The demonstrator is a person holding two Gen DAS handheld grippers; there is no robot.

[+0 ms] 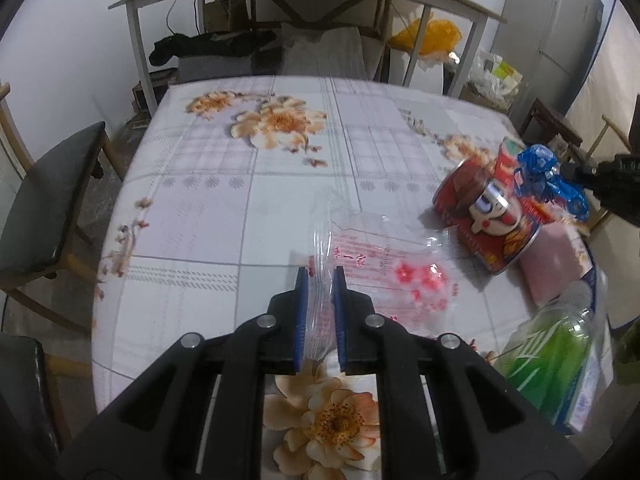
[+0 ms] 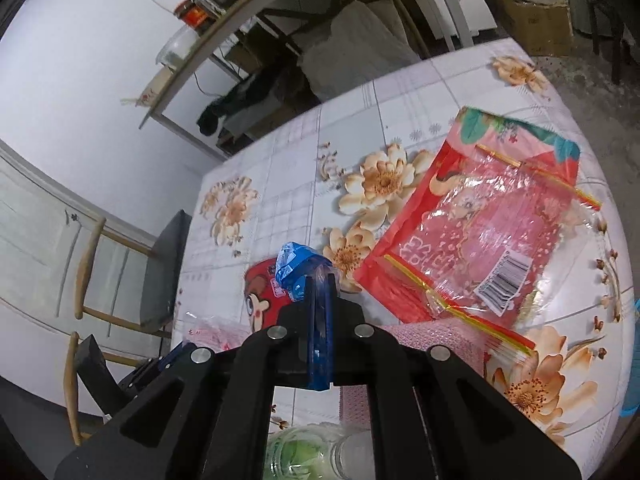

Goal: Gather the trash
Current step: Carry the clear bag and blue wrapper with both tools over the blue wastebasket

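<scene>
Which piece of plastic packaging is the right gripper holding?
The crumpled blue wrapper, pinched in the right gripper. The clear bag is in the left gripper; the red bag lies flat.

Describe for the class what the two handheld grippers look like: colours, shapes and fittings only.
Both look alike. The left gripper and right gripper each have a matte black plastic body with angular arms that fan out like scissor links, joined by round silver pins. Long slots are cut through the arms. The fingers are flat, narrow plates faced with blue pads. No cables, labels or sleeves are visible.
</scene>
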